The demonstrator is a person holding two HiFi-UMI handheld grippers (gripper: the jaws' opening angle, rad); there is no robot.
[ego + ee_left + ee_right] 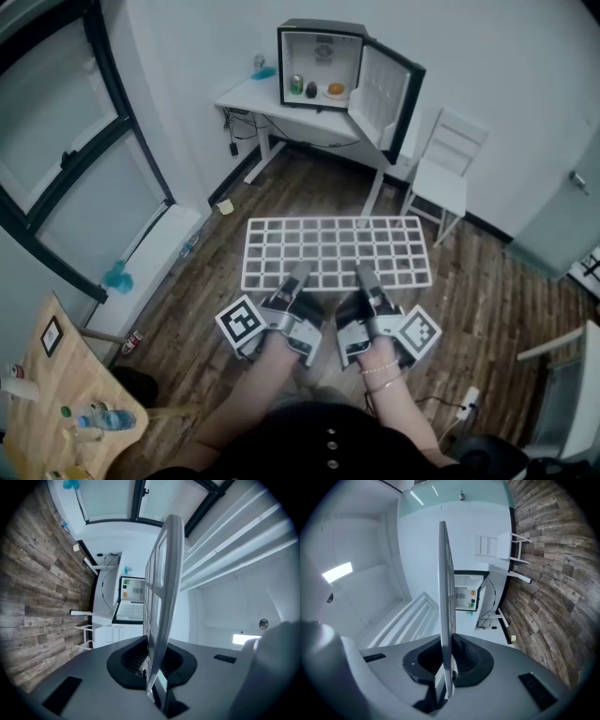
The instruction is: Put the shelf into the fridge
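Observation:
A white wire-grid shelf [336, 251] is held level in the air, out in front of me, above the wooden floor. My left gripper [298, 278] is shut on its near edge left of the middle, and my right gripper [366, 277] is shut on the same edge a little to the right. In each gripper view the shelf [161, 588] [446, 602] runs edge-on between the black pads. Across the room, a small black fridge [323, 66] stands on a white desk [251, 97] with its door [386, 97] swung open to the right. A can and other small items sit on the fridge floor.
A white chair [448, 173] stands right of the desk. At the left are a window [66, 150] and a low white sill. A wooden table [47, 394] with bottles is at the near left. Cables hang below the desk.

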